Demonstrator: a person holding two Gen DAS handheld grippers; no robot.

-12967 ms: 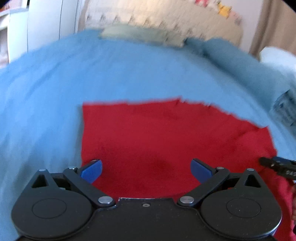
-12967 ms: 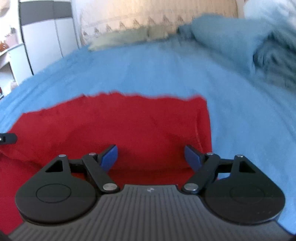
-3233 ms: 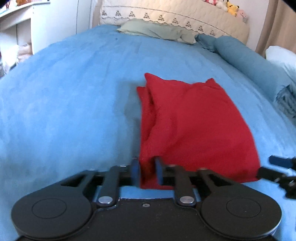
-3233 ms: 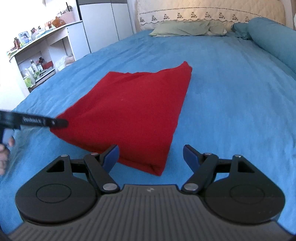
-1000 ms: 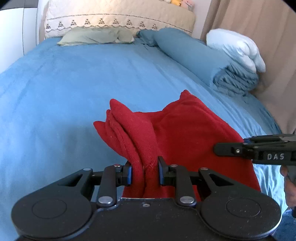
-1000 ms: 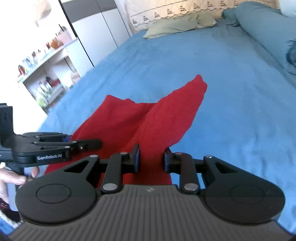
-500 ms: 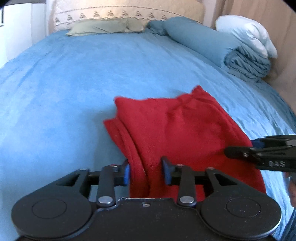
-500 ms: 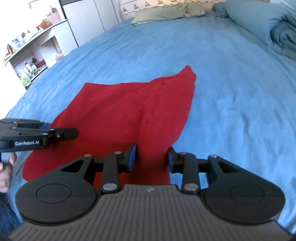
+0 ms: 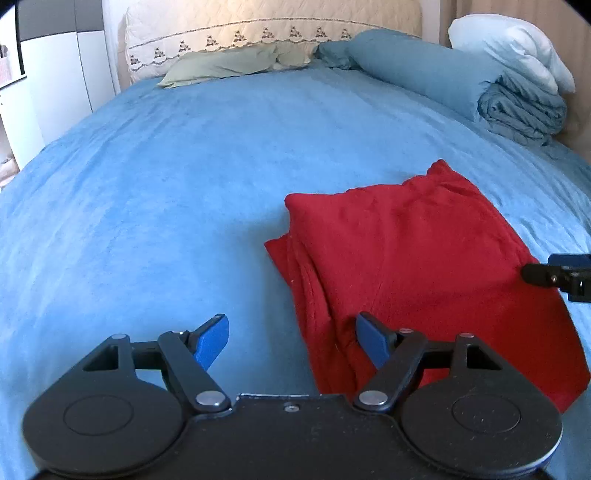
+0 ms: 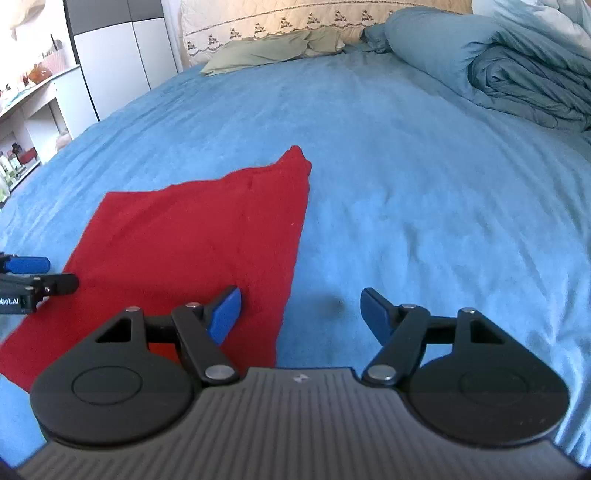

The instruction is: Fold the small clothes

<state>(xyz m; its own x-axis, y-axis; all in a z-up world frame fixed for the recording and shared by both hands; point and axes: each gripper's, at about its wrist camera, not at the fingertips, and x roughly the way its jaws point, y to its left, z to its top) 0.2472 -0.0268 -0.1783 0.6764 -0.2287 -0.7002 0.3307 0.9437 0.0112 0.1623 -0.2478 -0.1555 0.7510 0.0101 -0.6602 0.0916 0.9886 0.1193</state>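
Note:
A folded red cloth [image 9: 413, 258] lies flat on the blue bed cover [image 9: 166, 184]; its layered edge faces left. My left gripper [image 9: 291, 341] is open and empty, its right finger over the cloth's near left edge. In the right wrist view the red cloth [image 10: 192, 240] lies to the left. My right gripper [image 10: 301, 314] is open and empty, its left finger over the cloth's near right edge. The right gripper's tip shows at the right of the left wrist view [image 9: 554, 275]; the left gripper's tip shows at the left of the right wrist view [image 10: 33, 277].
A rolled blue duvet [image 9: 517, 107] and a white pillow [image 9: 517, 48] lie at the bed's right. Green pillows [image 9: 221, 66] and a quilted headboard [image 9: 258, 26] are at the far end. A white wardrobe [image 10: 122, 62] and shelves [image 10: 26, 122] stand left of the bed.
Both grippers have opened and let go of the red cloth. The cloth now lies flat on the bed. Both grippers have drawn back slightly.

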